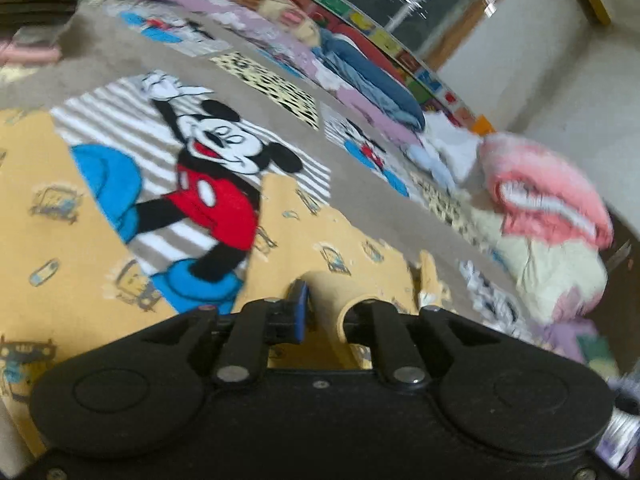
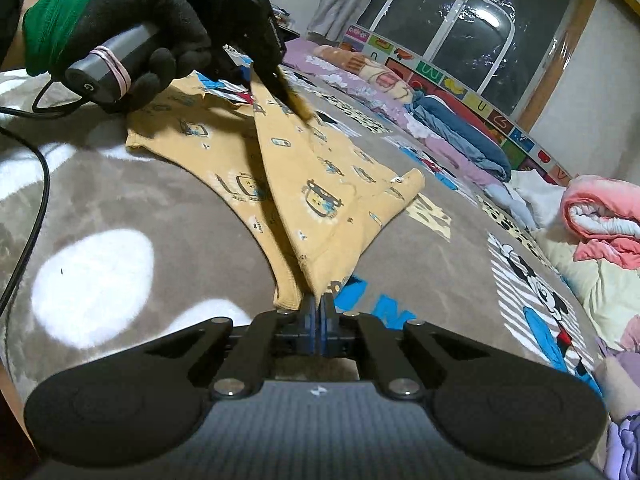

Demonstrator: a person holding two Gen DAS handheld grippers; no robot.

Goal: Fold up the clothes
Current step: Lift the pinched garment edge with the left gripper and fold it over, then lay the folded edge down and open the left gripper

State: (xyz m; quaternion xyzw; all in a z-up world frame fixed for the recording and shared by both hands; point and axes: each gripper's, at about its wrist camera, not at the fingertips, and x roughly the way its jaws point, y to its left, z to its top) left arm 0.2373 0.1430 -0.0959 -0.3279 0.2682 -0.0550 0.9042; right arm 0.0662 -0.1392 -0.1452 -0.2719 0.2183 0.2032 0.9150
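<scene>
Lying on the grey cartoon-print blanket (image 2: pixel 168 184) of a bed, the yellow printed garment (image 2: pixel 320 200) spreads flat at its far left part, with one ridge pulled taut between the two grippers. Near corner of the garment sits pinched in the right gripper (image 2: pixel 319 300), jaws fully closed on the cloth. Far end of the ridge runs up to the left gripper (image 2: pixel 276 80), held by a black-and-green gloved hand (image 2: pixel 120 28); a cable trails left from its handle. In the left wrist view the left gripper (image 1: pixel 324 300) has its jaws slightly apart, a yellow fold (image 1: pixel 332 300) between them; right finger hidden by the cloth, so cannot tell if the pads press on it. Blue pad visible on the left finger. View blurred. Cartoon mouse print (image 1: pixel 216 184) on the blanket just beyond the garment. Far right: pink bundle (image 2: pixel 600 216), blue folded clothes (image 2: pixel 460 136), and a dark window (image 2: pixel 472 12) behind.
</scene>
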